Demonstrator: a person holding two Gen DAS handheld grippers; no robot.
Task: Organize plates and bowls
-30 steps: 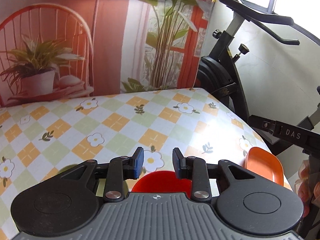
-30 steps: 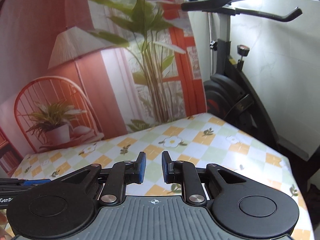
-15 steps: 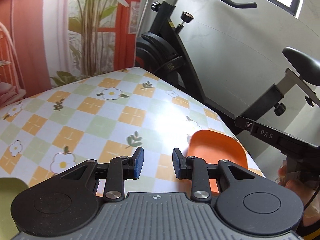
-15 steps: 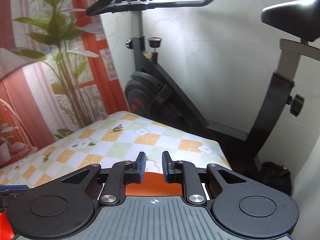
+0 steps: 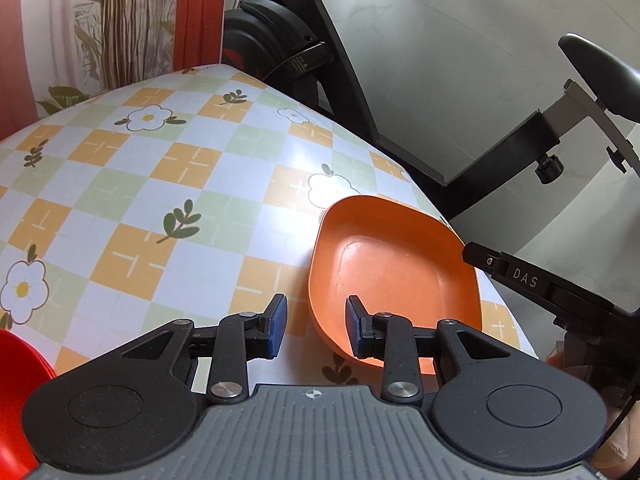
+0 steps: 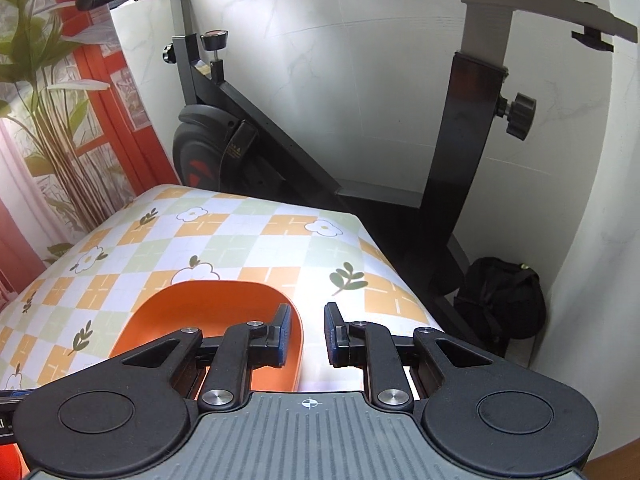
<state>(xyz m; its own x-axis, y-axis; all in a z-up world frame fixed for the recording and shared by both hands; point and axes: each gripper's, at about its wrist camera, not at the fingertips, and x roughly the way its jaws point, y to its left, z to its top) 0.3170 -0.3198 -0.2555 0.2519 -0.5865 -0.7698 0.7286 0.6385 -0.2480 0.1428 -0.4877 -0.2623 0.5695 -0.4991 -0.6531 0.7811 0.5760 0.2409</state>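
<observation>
An orange square dish point(image 5: 394, 272) sits near the table's right edge, on the checked flower tablecloth point(image 5: 160, 184). My left gripper point(image 5: 316, 326) is open, and the dish's left rim lies between its blue-padded fingers. In the right wrist view the same orange dish point(image 6: 208, 316) lies low and left. My right gripper point(image 6: 308, 334) is open with its jaws either side of the dish's right rim. Neither gripper pinches the rim. A red bowl point(image 5: 16, 400) shows at the left wrist view's bottom left edge.
A black exercise bike point(image 6: 280, 152) stands just past the table's far right edge, its frame close to the corner. A black bag point(image 6: 500, 300) lies on the floor by the wall. The right gripper's black body marked DAS point(image 5: 524, 280) reaches over the dish's right side.
Both grippers have swung right and dropped toward the orange dish, which now sits at their fingertips. The red bowl has slid from under the left gripper to the left edge. Both stayed open.
</observation>
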